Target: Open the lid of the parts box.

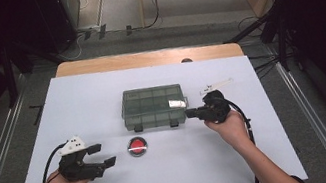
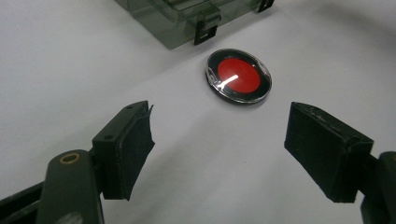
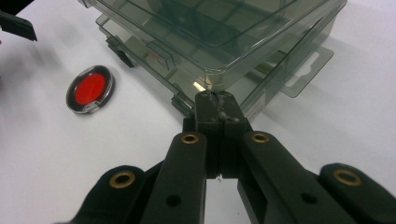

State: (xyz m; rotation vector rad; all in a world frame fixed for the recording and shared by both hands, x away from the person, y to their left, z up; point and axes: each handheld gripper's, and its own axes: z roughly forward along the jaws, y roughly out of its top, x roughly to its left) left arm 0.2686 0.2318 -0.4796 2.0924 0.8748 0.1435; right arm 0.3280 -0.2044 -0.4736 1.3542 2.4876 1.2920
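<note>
- While the left gripper (image 1: 102,154) rests low on the white table (image 1: 273,153) with its jaws wide apart and holding nothing, the red disc in its clear round case (image 2: 238,76) lies just ahead of them, untouched.
- That case sits just in front of the smoky compartment box (image 1: 153,104), near its latches.
- At the box's near right corner, the right gripper (image 3: 216,103) has its jaws pressed together, tips touching the corner; whether they pinch anything cannot be told.

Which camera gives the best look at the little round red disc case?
The left gripper view: the red disc case lies close, sharp and unblocked beyond the open left gripper. The right gripper view shows it smaller, off to one side; the high view shows it tiny.
</note>
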